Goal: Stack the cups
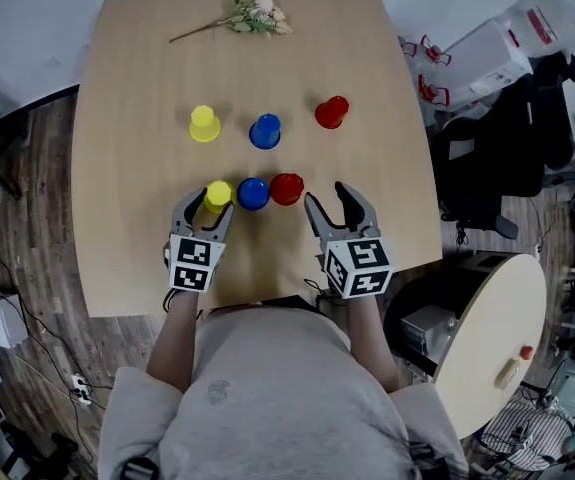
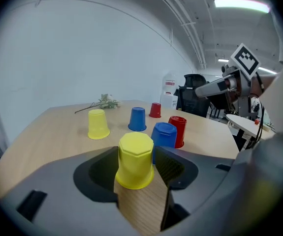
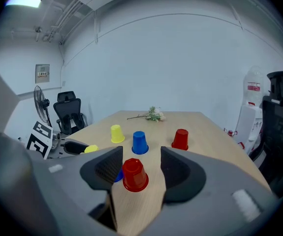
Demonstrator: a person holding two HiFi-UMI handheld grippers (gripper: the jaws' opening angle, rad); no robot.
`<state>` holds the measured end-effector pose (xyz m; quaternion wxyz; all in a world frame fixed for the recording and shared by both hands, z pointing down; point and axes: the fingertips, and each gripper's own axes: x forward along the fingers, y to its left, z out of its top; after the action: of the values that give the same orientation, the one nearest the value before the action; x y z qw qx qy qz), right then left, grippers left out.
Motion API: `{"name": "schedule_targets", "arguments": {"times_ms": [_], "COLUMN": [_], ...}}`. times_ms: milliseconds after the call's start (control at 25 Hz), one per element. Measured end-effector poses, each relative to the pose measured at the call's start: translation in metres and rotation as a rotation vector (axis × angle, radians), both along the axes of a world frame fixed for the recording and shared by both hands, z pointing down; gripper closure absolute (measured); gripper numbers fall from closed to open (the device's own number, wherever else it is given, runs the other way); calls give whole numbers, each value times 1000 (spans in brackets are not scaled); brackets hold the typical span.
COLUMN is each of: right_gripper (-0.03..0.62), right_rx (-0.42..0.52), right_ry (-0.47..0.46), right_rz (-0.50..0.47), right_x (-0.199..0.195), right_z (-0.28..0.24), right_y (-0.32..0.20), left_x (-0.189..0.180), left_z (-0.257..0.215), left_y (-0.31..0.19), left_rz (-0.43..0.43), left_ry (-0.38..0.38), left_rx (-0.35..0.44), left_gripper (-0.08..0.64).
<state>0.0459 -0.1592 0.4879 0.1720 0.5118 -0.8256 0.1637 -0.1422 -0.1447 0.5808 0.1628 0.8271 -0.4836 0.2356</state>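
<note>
As seen in the head view, six cups on the desk (image 1: 117,248), all mouth-down, long axes vertical. Near row side by side: near yellow cup (image 1: 218,194), near blue cup (image 1: 253,193), near red cup (image 1: 286,189). Far row spaced apart: far yellow cup (image 1: 204,124), far blue cup (image 1: 265,131), far red cup (image 1: 331,112).

Left gripper view: left claw (image 2: 136,154) wide, straddling near yellow cup, not pressing it.

Right gripper view: right claw (image 3: 140,156) wide, near red cup ahead, close to its left jaw.

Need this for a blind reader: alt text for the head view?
Left tongs stand open around the near yellow cup, right tongs open beside the near red cup, on a table. The near blue cup sits between those two; beyond stand a far yellow cup, far blue cup and far red cup.
</note>
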Motion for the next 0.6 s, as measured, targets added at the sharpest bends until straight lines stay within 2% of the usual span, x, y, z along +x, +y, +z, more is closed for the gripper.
{"name": "schedule_targets", "arguments": {"times_ms": [120,280,320,440,600], "right_gripper": [339,339,339,341,341], "right_rx": [8,40,51,69,63], "right_ry": [-1,8,12,26,21], "right_rz": [0,-7,-11,-27,-41], "right_x": [10,28,33,45,56], "right_z": [-2,-13,-17,-26,-31], "right_y": [-8,-33,-41,-69,-109], "left_x": [-6,-25,-30,-43,-50], "left_z": [-11,-48,-57,-80,-98], "left_y": [2,1,2,4,12], "left_rz": [-34,-133,-157,-227,-301], "left_ry": [49,82,81,77,93], "left_rx": [27,134,159,214,240], "left_gripper": [328,331,347,516,551]}}
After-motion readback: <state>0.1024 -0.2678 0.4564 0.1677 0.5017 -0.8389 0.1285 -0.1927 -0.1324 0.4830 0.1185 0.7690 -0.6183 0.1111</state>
